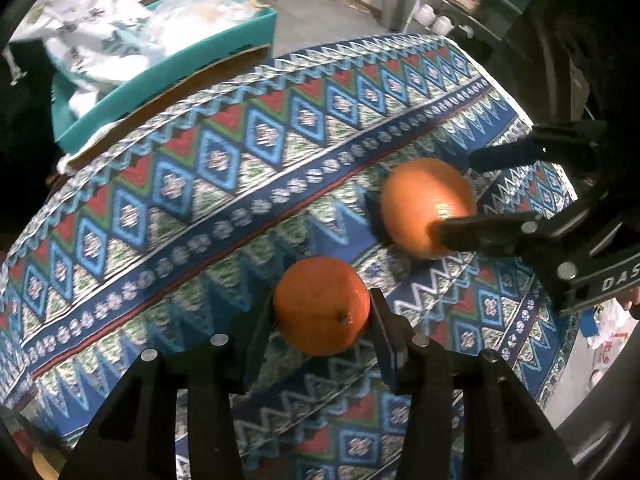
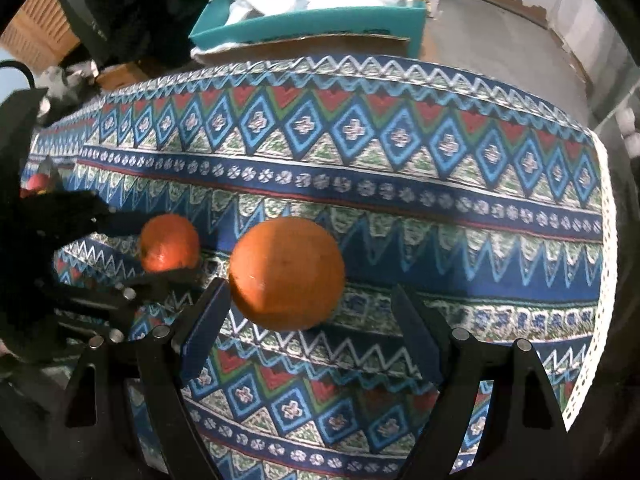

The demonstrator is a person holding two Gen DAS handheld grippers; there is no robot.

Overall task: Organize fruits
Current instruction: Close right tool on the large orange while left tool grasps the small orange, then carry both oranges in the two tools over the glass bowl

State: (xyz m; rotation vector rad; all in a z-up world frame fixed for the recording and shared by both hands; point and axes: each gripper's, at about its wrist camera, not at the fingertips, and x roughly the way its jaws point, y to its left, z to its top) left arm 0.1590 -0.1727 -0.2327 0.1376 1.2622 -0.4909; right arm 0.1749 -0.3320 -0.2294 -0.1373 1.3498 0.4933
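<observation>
Two oranges lie on a patterned blue cloth (image 1: 200,168). My left gripper (image 1: 320,312) is shut on the nearer orange (image 1: 322,306), a finger against each side. My right gripper (image 2: 308,312) is open, its fingers straddling the second orange (image 2: 286,274); the left finger touches it and the right finger stands apart. In the left wrist view the right gripper (image 1: 460,196) reaches in from the right around that orange (image 1: 426,208). In the right wrist view the left gripper (image 2: 140,248) holds its orange (image 2: 170,243) at the left.
A teal box (image 1: 180,80) with white patterned fabric (image 1: 104,32) sits beyond the cloth's far edge; it also shows in the right wrist view (image 2: 320,24). A metal rack (image 1: 452,4) with shoes stands at the back right. A red object (image 2: 36,182) shows at far left.
</observation>
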